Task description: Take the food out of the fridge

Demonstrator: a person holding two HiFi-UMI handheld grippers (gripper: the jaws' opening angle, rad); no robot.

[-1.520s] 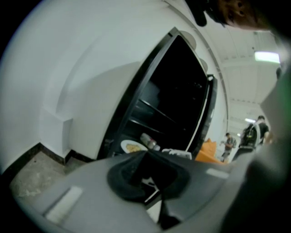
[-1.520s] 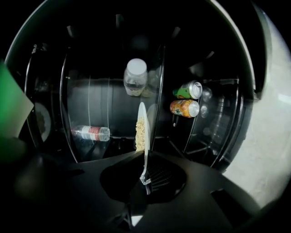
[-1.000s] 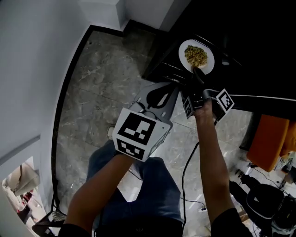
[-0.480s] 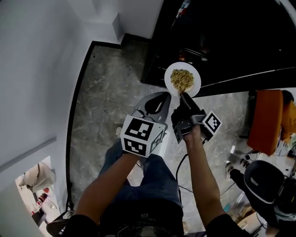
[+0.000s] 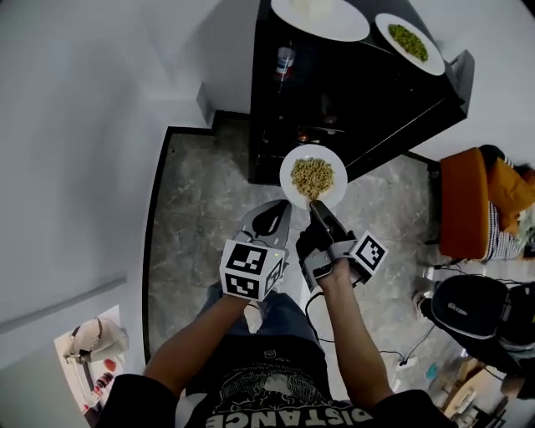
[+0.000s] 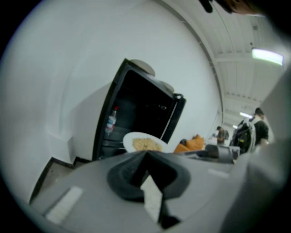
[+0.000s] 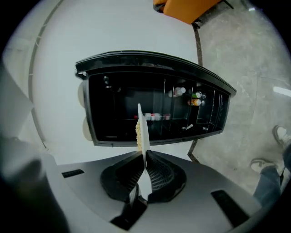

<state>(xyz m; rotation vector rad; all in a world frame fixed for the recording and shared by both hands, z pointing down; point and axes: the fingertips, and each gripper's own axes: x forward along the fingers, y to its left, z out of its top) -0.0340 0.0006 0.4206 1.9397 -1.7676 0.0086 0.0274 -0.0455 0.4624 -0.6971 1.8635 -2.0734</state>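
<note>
place: office-like hall | signs: black fridge [image 5: 334, 92], stone floor [image 5: 201, 217], orange seat [image 5: 461, 201], ceiling strip light [image 6: 267, 55]

Plate [image 5: 289, 191] [image 5: 343, 25] [image 5: 430, 63] x3, fridge [image 5: 351, 92] x1, bottle [image 5: 284, 61] x1, tongs [image 5: 282, 207] [image 5: 316, 206] x2.

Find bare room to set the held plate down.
Bare floor lies between the white wall and the fridge. A left plate and a right plate crowd the fridge top. Right of the person, an orange chair and a bag crowd the floor.
</note>
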